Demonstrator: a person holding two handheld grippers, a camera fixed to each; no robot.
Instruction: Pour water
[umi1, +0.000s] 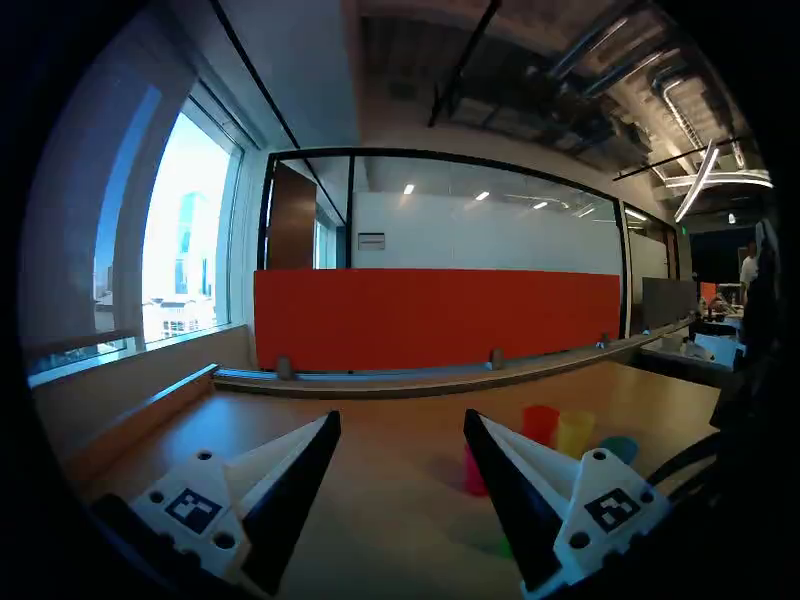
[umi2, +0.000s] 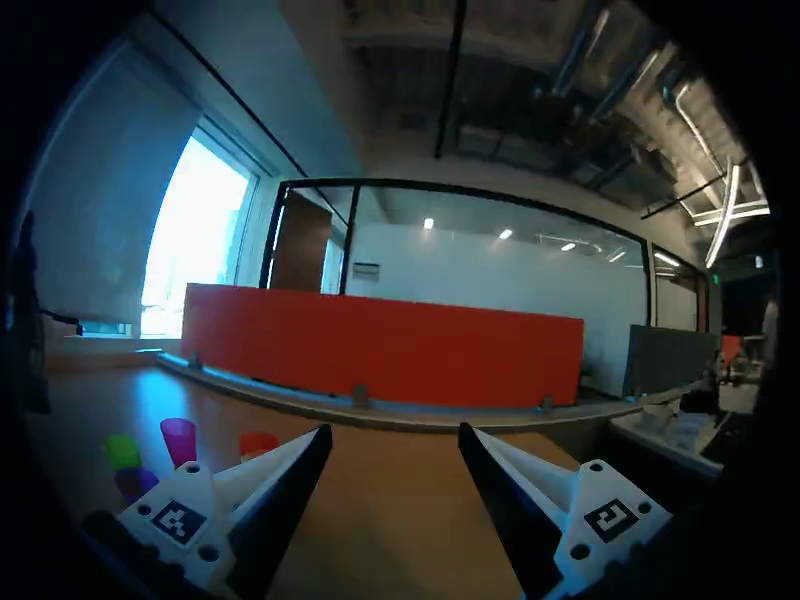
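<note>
No text can be read: the wall sign (umi1: 371, 241) (small, pale) is too blurred.

Both tongs, left (umi1: 400, 430) and right (umi2: 393, 445), gape wide, holding nothing.

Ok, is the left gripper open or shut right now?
Open. In the left gripper view the left gripper has its fingers spread wide, with table showing between them and nothing held.
</note>
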